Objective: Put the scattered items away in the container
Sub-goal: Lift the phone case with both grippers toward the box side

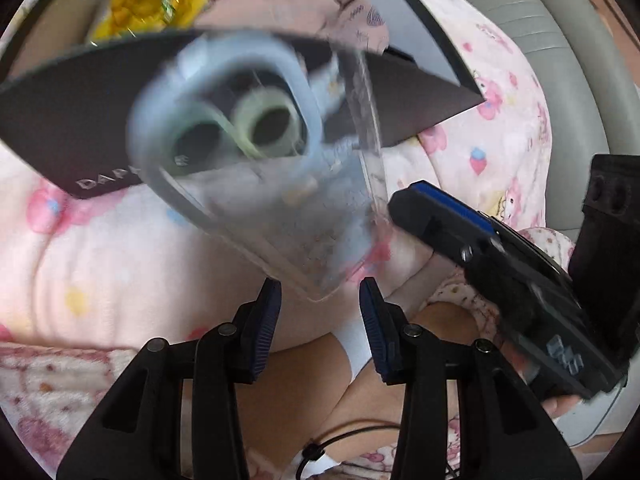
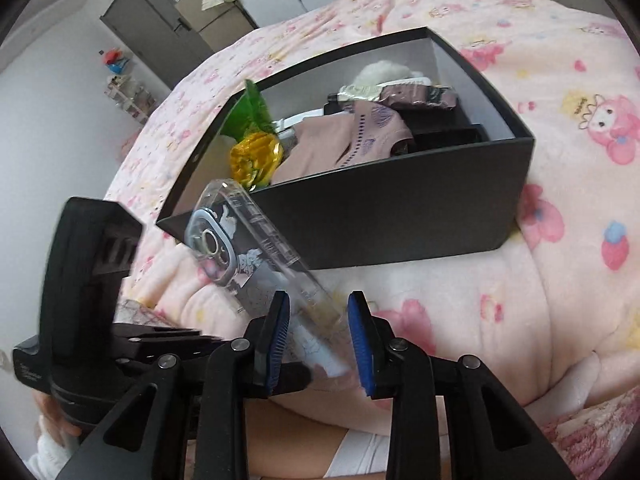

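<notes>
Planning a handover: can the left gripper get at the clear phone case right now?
Probably yes. The clear phone case has its lower corner just ahead of the left gripper, whose jaws stand open; nothing lies between them.

You have a bed covered by a soft pink fleece blanket [image 2: 540,80] printed with cartoon rabbits, flowers and strawberries; it bulges in rumpled folds in front of you. Directly on it sits a black rectangular cardboard box [image 2: 400,208] with a pale inner lining, open at the top, one corner turned toward you, its base pressed into the blanket. In the left wrist view the same blanket [image 1: 120,264] runs under the box's dark wall [image 1: 72,128], which bears pale lettering.
</notes>
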`<state>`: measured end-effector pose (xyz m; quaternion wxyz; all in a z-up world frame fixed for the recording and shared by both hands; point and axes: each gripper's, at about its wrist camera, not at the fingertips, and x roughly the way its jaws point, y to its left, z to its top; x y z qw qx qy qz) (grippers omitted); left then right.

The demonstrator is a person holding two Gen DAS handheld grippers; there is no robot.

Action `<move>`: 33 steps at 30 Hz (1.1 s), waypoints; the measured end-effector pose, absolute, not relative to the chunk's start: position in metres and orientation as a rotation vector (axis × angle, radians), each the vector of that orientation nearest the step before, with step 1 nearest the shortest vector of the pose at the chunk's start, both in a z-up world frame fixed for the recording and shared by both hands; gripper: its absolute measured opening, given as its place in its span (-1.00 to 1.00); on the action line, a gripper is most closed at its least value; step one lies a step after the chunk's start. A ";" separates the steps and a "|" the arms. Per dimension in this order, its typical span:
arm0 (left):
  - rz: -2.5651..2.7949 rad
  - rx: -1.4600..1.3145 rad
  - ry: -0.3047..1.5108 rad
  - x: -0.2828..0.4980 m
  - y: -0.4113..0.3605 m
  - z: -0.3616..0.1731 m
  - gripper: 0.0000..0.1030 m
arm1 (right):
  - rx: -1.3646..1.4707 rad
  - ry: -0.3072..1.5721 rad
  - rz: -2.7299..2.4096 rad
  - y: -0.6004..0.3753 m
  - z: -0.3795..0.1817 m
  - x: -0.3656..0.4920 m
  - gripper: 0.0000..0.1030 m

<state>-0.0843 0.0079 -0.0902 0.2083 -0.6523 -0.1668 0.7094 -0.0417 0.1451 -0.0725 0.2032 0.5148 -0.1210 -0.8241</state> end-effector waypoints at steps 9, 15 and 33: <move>2.123 -1.796 -0.556 -0.087 -0.050 -0.075 -0.07 | 1.441 -0.641 -2.294 0.174 -0.073 -0.017 -0.46; 2.193 -1.847 -0.505 -0.118 -0.058 -0.094 0.05 | 1.579 -0.595 -2.298 0.161 -0.088 -0.009 -0.32; 2.012 -1.889 -0.523 -0.118 -0.045 -0.119 -0.09 | 1.784 -0.628 -2.291 0.149 -0.126 -0.031 0.16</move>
